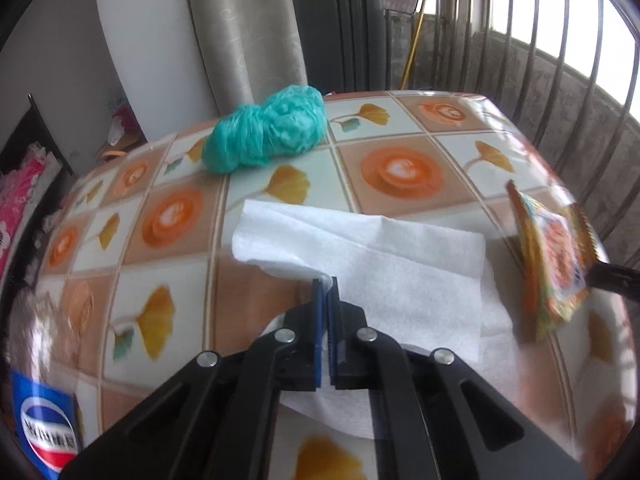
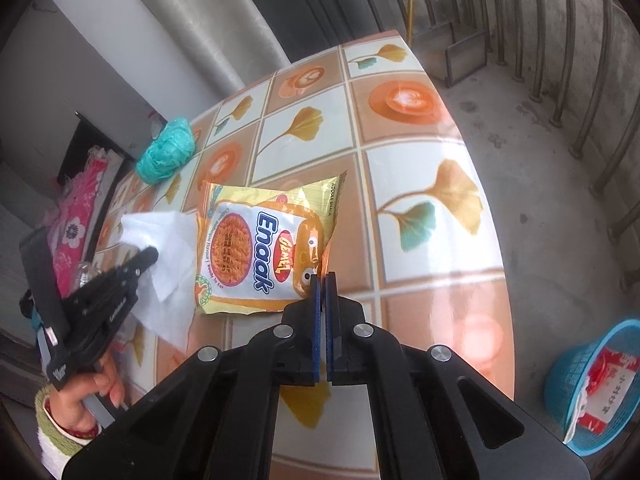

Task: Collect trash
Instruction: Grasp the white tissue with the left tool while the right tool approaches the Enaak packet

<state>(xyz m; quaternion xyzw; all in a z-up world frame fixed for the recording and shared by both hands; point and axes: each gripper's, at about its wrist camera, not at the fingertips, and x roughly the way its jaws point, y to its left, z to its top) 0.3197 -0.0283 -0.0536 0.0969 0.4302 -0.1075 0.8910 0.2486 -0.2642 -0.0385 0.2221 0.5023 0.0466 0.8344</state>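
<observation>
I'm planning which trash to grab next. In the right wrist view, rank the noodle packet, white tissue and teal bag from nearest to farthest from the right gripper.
1. Noodle packet, pinched at its corner by the right gripper.
2. White tissue, left of the packet.
3. Teal bag, far left near the table edge.

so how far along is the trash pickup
Done: the blue basket on the floor already holds some paper. In hand: the left gripper is shut on the white tissue's edge, and the right gripper is shut on the corner of the noodle packet; both are still on the table. Left: binning those two, then the teal plastic bag.
</observation>
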